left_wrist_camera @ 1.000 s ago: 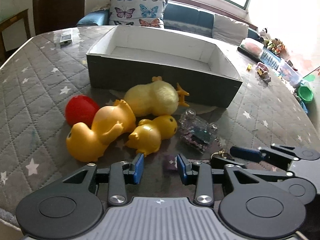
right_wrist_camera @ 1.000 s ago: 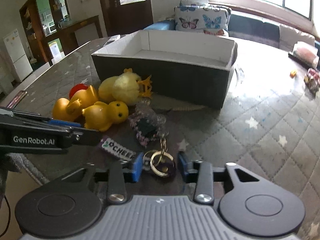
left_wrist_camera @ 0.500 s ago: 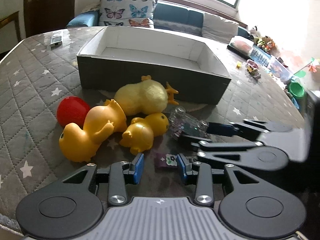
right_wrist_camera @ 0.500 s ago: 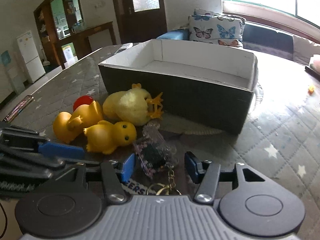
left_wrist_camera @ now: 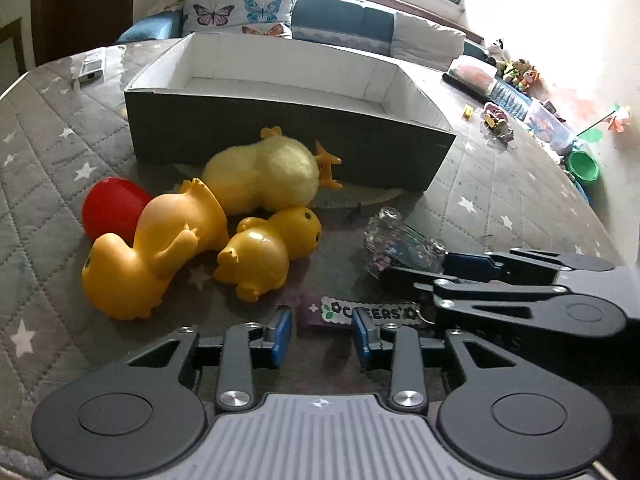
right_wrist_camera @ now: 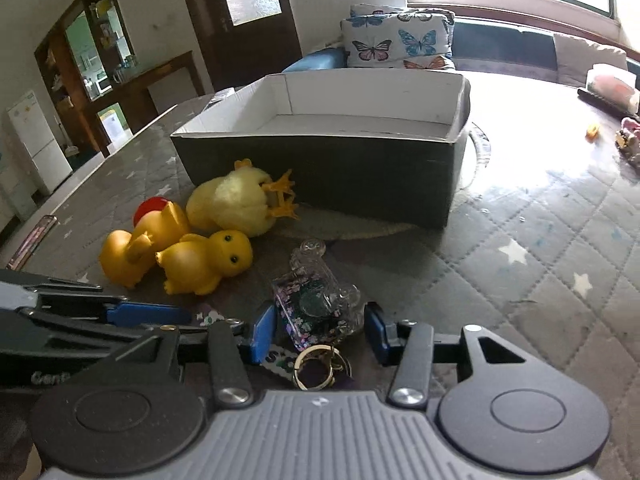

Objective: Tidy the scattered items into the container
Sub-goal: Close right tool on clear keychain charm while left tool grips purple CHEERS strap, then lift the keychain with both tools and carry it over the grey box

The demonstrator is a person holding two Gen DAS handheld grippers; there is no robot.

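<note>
Keychain charm point(right_wrist_camera: 320, 308), clear with glitter, lies at lower centre of the right wrist view, between the blue pads of the right gripper point(right_wrist_camera: 320, 330); jaws closing, pads not yet pressing it. Its ring point(right_wrist_camera: 316, 368) and CHEERS tag point(left_wrist_camera: 368, 314) trail toward the camera. Left gripper point(left_wrist_camera: 322, 334) at bottom centre of its view, jaws closing, tag's end between the tips, untouched, nothing held. Small rubber duck point(left_wrist_camera: 268, 252), big rubber duck point(left_wrist_camera: 152, 248), plush chick point(left_wrist_camera: 268, 180) and red ball point(left_wrist_camera: 110, 208) cluster centre-left. Box point(left_wrist_camera: 280, 140), dark outside, white inside, sits just behind them, upper centre, on quilted star cloth point(left_wrist_camera: 500, 208).
</note>
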